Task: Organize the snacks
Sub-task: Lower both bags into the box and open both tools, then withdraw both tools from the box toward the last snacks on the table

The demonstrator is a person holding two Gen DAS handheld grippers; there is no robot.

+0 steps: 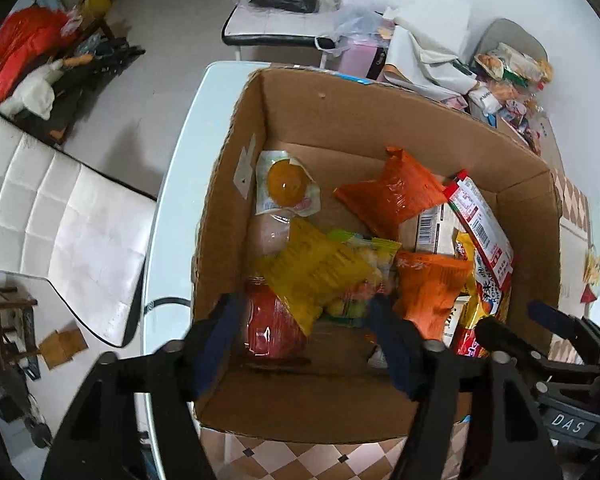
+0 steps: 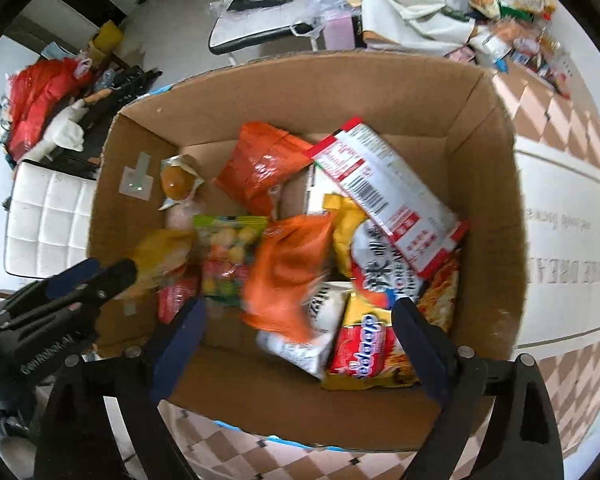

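Open cardboard box (image 2: pixel 484 184), snack packets (image 2: pixel 284 264) jumbled inside, orange, yellow, red

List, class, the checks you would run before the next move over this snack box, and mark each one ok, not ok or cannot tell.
1. Left gripper fingers apart, pressing nothing: ok.
2. Right gripper fingers apart, gripping nothing: ok.
3. Blurred orange packet settled in the cardboard box: cannot tell.
4. Yellow packet inside the box: ok.
5. Snack pile beyond the box already packed: not ok.
6. The two grippers clear of each other: ok.
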